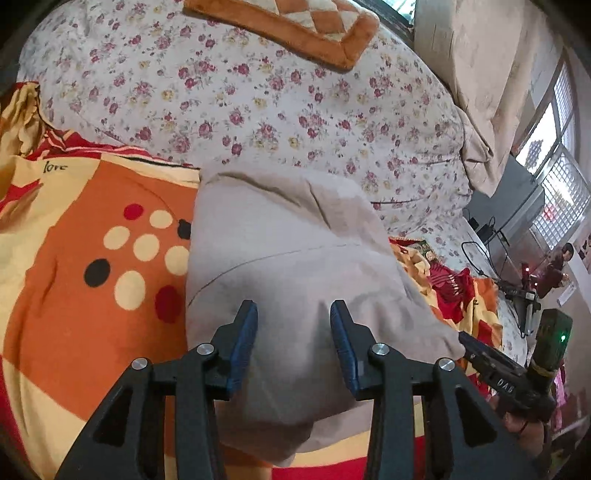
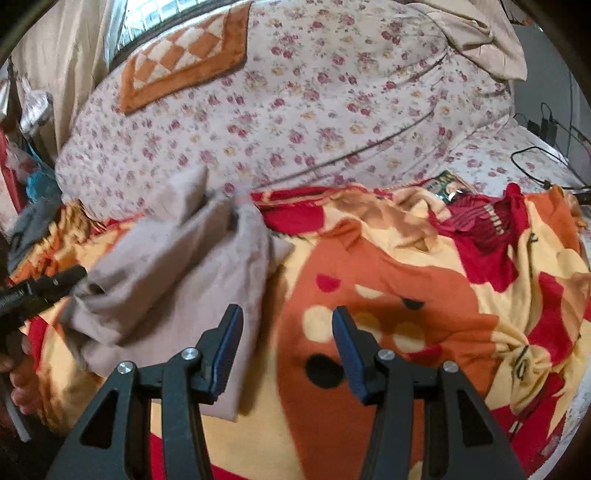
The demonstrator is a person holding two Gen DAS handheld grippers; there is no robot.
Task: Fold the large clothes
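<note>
Both claws stand part open with nothing pinched: the left gripper (image 1: 293, 314) hovers over the grey garment (image 1: 295, 258), the right gripper (image 2: 287, 319) beside its edge. That garment lies partly folded on the orange blanket (image 1: 74, 258); beyond rises the floral quilt (image 1: 258, 110), bearing a checkered mat (image 1: 295, 26).

garment (image 1: 295, 258): matt beige-grey cloth, soft, creased
blanket (image 1: 92, 258): fleecy cloth, printed orange, red, cream
quilt (image 1: 258, 110): matt floral cotton-like cloth
mat (image 1: 288, 26): plush orange pile
left gripper (image 1: 293, 314): matt black plastic, ribbed blue pads, shiny metal pins
right gripper (image 2: 288, 317): same finish
</note>
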